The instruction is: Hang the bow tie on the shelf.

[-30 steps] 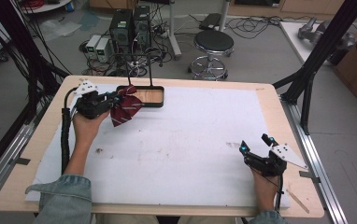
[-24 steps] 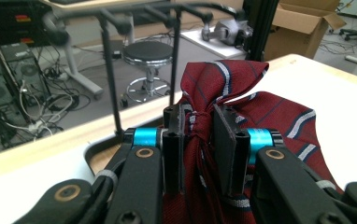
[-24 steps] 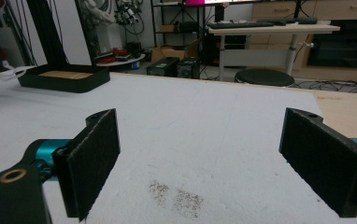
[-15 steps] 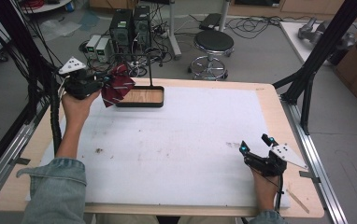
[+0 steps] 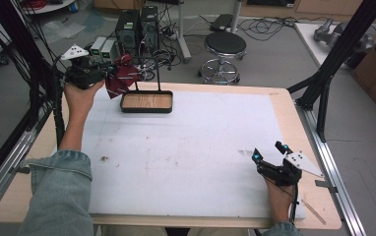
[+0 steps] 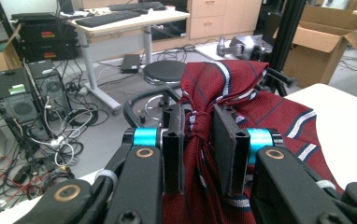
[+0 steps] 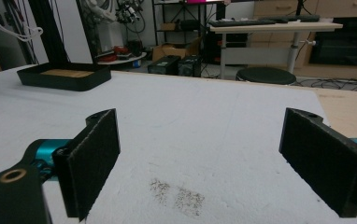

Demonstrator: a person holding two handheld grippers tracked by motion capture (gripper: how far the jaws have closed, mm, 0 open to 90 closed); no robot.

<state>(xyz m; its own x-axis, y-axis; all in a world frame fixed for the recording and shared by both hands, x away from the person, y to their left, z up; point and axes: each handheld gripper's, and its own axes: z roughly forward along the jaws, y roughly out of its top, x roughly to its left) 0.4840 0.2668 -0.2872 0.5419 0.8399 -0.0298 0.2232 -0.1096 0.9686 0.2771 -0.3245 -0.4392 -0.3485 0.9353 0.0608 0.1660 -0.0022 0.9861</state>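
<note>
Left gripper (image 6: 199,135) is clamping a striped tie (image 6: 223,88), lower folds hidden behind jaws; right gripper (image 7: 200,154) is resting with fingers apart.

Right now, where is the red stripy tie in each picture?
High view: the red striped tie hangs at the upper left, pinched in the left gripper, just left of the black tray.
Left gripper view: the tie is in the middle, squeezed between the two jaws.
Right gripper view: no tie here; the black tray sits at the far left.
Shared landmark: the round black stool.
</note>
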